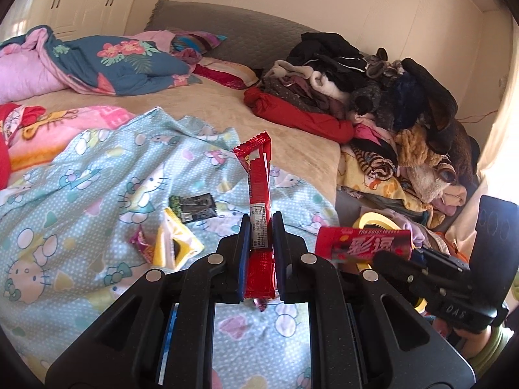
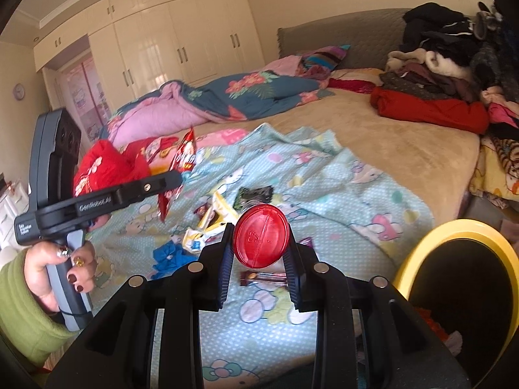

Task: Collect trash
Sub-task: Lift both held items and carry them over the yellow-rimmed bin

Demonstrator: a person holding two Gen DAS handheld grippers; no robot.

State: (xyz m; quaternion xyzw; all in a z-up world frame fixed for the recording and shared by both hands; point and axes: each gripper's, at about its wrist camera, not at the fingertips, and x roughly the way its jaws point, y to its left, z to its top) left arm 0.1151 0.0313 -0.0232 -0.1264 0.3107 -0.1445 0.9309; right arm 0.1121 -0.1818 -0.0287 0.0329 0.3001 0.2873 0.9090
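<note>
My left gripper (image 1: pixel 261 218) is shut on a long red snack wrapper (image 1: pixel 258 178) and holds it upright above the bed; the same wrapper shows in the right wrist view (image 2: pixel 183 162). My right gripper (image 2: pixel 259 227) is shut on a red plastic tube (image 2: pixel 261 239), seen end-on; in the left wrist view the tube (image 1: pixel 363 246) lies sideways. Loose trash lies on the light blue Hello Kitty blanket (image 1: pixel 97 194): a black wrapper (image 1: pixel 194 208), a yellow-white wrapper (image 1: pixel 173 246) and a small magenta wrapper (image 1: pixel 142 243). A yellow-rimmed trash bin (image 2: pixel 418 253) stands at the bed's right.
A pile of clothes (image 1: pixel 373 97) covers the bed's right side. A blue floral quilt (image 1: pixel 113 61) lies near the grey headboard (image 1: pixel 233 29). A red cloth (image 2: pixel 103 168) and a blue scrap (image 2: pixel 168 256) lie on the blanket. White wardrobes (image 2: pixel 162 42) stand behind.
</note>
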